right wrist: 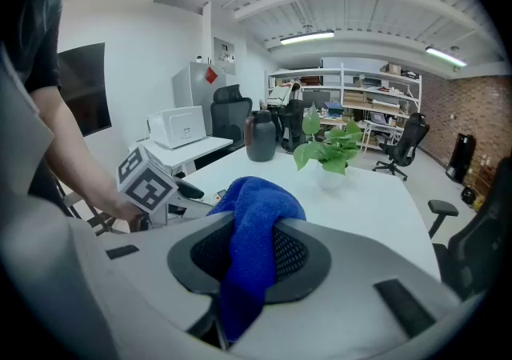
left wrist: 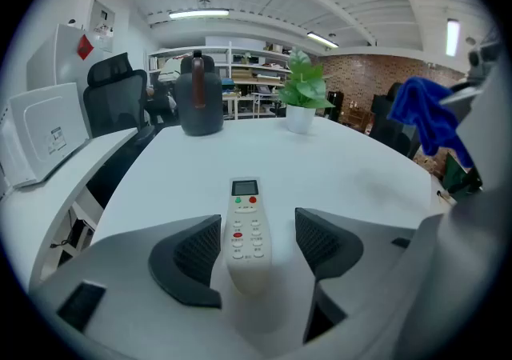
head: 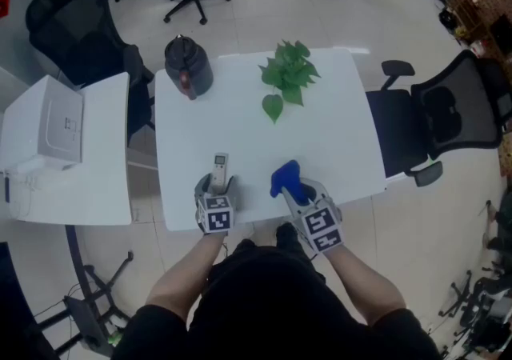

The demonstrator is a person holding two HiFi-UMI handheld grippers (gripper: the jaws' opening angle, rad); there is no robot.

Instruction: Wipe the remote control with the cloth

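A slim white plastic remote control (left wrist: 246, 226) lies face up, its small screen at the far end, on a white rectangular table (head: 336, 134), close to the edge where the person stands. The left gripper (left wrist: 256, 242) sits low over the remote's near end. Its dark ribbed jaws stand wide apart, one on each side of the remote, with a clear gap to either pad, so nothing is gripped.

Just to the right of the remote, the right gripper (right wrist: 252, 254) holds a bright blue fleecy cloth (right wrist: 252, 246). Its jaws are closed on the fabric, which bunches up above the pads and hangs down below them. The cloth is raised clear of the remote and does not touch it.

Beyond the remote, to its far left, stands a dark rounded jug (head: 188, 65) with a red mark on its side. To its far right is a leafy green plant in a white pot (head: 288, 74).

Well to the left of the remote, a white boxy machine (head: 48, 122) rests on a separate white side table (head: 96, 190). Well to its right stands a black office chair (head: 448, 110).
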